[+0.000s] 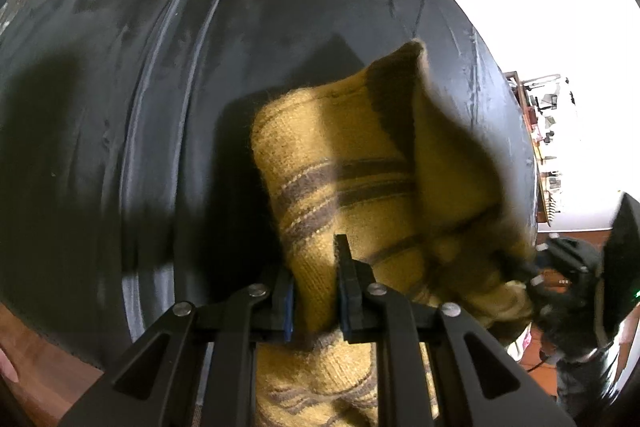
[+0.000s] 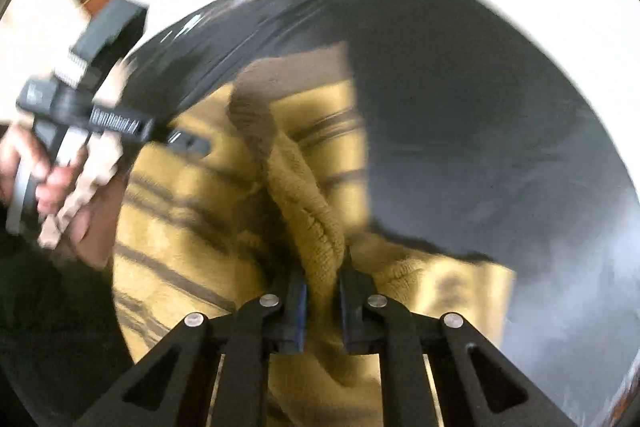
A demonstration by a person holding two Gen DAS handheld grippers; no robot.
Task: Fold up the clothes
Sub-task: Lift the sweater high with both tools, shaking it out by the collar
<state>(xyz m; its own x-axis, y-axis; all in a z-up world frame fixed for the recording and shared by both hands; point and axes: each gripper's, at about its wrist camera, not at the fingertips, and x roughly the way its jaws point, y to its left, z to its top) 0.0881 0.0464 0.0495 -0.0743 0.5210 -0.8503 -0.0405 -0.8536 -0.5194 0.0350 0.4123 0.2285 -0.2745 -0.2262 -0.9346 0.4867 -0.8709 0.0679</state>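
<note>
Mustard knit sweater (image 1: pixel 340 163) with brown stripes, fuzzy and bunched on a smooth black tabletop (image 1: pixel 120 107), left gripper (image 1: pixel 316 291) and right gripper (image 2: pixel 322 291) each clamped on a fold.

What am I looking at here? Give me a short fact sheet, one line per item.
garment: yellow knitted sweater with dark stripes, bunched up, partly lifted
surface: round black table
left gripper: shut on a fold of the sweater
right gripper: shut on a ribbed edge of the sweater; picture blurred
person: a hand holds the left gripper's handle, seen in the right wrist view
folding: not neat yet, the cloth is still rumpled
</note>
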